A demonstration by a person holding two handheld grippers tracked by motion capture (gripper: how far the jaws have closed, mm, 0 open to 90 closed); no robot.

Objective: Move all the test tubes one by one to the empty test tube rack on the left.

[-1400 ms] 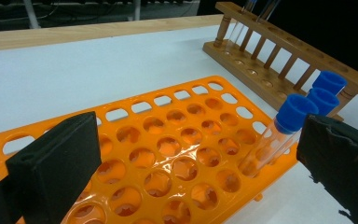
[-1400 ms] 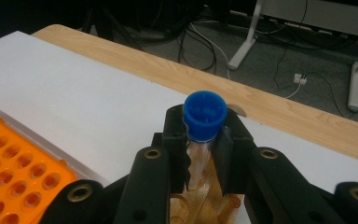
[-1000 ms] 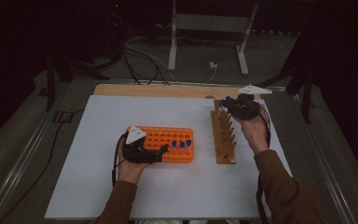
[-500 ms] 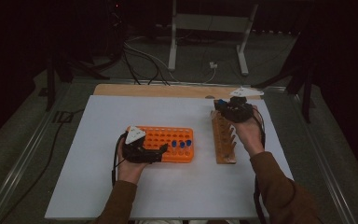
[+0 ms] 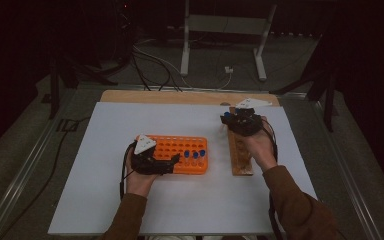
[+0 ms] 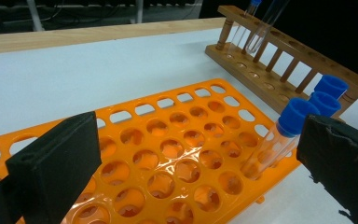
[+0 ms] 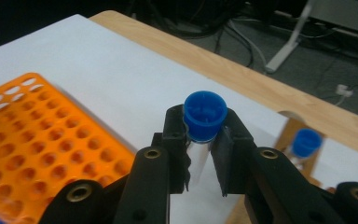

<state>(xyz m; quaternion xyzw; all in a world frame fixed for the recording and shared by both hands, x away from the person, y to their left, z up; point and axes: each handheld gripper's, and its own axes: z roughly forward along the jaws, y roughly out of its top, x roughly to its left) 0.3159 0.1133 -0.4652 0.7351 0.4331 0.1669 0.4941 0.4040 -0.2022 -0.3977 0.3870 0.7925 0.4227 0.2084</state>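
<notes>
As the right gripper (image 5: 228, 118), clamped on a blue-capped clear plastic tube (image 7: 205, 112), has drifted left off the wooden rack (image 5: 241, 155), transfer towards the orange plastic rack (image 5: 180, 146) looks underway; left gripper (image 5: 172, 161) open, empty.

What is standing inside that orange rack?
Three clear tubes with blue caps stand in holes at one end of the orange rack; its other holes look empty. The left gripper's black pads cover both near corners, so holes there can't be checked.

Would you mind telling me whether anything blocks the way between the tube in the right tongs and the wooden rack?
Nothing visible does. The right tongs grip the blue-capped tube close above the wooden rack, where one capped tube already stands off to the side.
</notes>
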